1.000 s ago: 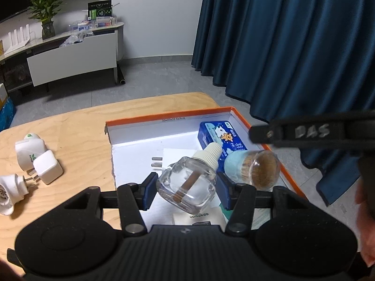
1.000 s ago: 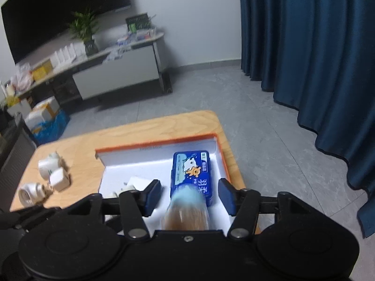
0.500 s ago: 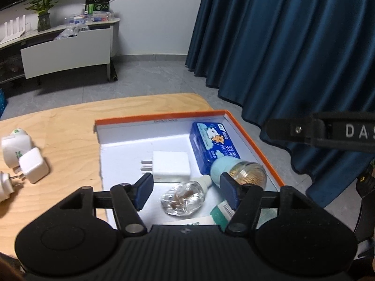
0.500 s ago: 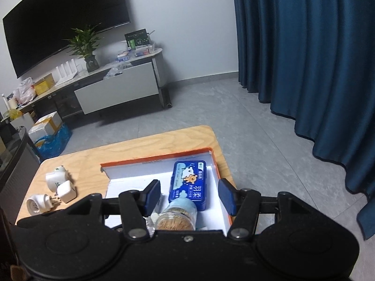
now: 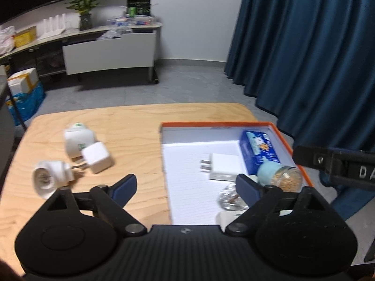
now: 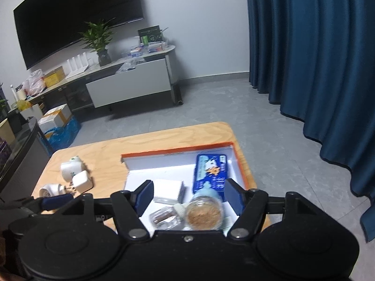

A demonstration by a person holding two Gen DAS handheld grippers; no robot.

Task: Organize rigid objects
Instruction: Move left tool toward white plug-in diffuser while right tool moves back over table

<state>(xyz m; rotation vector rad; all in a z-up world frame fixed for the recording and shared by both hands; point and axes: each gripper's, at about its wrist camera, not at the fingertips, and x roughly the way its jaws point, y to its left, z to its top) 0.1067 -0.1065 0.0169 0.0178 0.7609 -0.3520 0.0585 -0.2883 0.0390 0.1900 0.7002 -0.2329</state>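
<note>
Inside cardboard tray (image 5: 284, 133), rounded glass bottle (image 5: 228, 198) (clear), boxy white charger (image 5: 222, 169).

Both wrist views look forward and down along their own fingers, close above the table (image 5: 131, 119); both share the orange-rimmed box (image 6: 178, 151) just ahead.

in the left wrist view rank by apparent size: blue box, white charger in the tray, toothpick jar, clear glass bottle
1. blue box
2. toothpick jar and white charger: look alike, unsure
3. clear glass bottle, though the tool's finger hides part of it
</note>
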